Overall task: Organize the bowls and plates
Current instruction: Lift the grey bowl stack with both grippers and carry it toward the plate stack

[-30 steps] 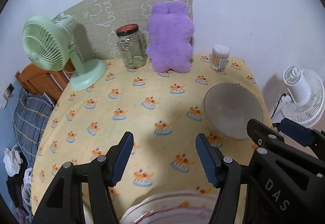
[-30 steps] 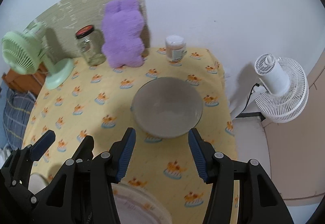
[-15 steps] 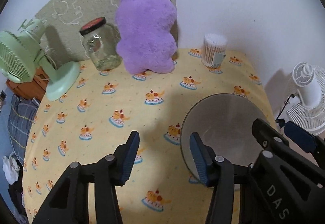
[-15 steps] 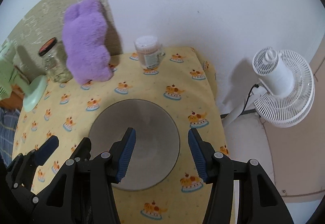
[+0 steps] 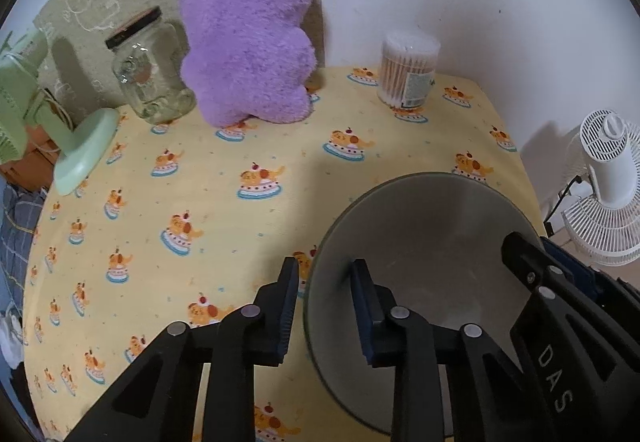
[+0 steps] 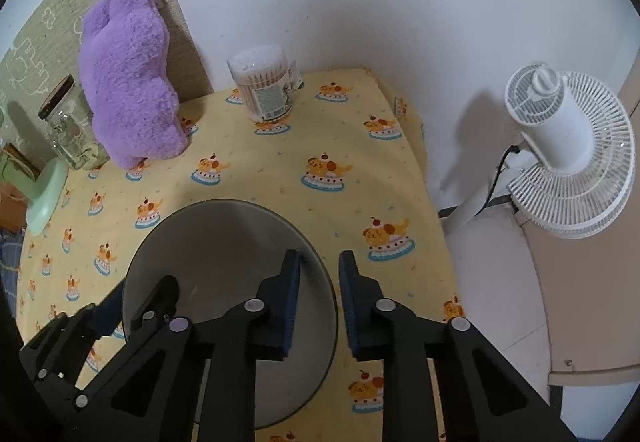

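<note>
Both wrist views: grey bowl (image 5: pixel 424 242) rim clamped between closed jaws.

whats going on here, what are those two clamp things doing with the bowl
A person is working two handheld grippers on a grey bowl that sits on a yellow cartoon-print tablecloth. The left gripper is clamped on the bowl's left rim and the right gripper on its right rim, each with one finger inside and one outside. The bowl looks ready to lift.

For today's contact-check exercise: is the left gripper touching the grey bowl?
Touching. The left wrist view shows the left gripper straddling the grey bowl's near rim, one finger inside and one outside, shut on the wall.
</note>
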`<state>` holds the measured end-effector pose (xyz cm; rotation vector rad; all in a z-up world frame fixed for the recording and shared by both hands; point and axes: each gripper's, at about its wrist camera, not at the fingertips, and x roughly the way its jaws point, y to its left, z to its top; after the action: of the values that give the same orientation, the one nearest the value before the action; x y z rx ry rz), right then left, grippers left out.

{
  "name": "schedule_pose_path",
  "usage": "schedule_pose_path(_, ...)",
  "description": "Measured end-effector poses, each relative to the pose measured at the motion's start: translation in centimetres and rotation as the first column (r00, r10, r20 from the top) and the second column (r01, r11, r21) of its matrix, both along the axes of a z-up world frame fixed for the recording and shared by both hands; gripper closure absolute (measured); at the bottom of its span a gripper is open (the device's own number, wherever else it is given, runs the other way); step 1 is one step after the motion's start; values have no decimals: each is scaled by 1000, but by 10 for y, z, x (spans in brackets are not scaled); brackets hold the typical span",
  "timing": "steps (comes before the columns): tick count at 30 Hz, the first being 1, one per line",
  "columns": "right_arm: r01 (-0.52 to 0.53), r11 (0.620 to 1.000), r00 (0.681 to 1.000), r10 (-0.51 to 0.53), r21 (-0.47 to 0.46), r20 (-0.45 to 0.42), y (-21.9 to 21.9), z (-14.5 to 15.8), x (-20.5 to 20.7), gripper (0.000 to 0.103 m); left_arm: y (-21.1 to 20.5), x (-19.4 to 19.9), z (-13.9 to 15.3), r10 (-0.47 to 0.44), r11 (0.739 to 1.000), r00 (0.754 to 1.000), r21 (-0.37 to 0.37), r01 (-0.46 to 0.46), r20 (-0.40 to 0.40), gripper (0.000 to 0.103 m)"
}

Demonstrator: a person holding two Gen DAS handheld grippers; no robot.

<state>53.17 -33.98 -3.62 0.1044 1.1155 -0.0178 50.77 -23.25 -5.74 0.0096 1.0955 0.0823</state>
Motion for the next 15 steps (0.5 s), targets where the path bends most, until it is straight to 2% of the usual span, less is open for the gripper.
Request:
schedule_pose_path(4, -15, 1000, 1000, 15, -21, 3, 1, -1, 3, 81, -1, 4, -6, -4, 999, 1000, -36, 3, -19, 80)
schedule_pose_path(15, -11, 1000, 999, 11, 9, -38, -2, -6, 3, 79, -4, 7, -8, -18, 999, 999, -36, 17, -31, 80)
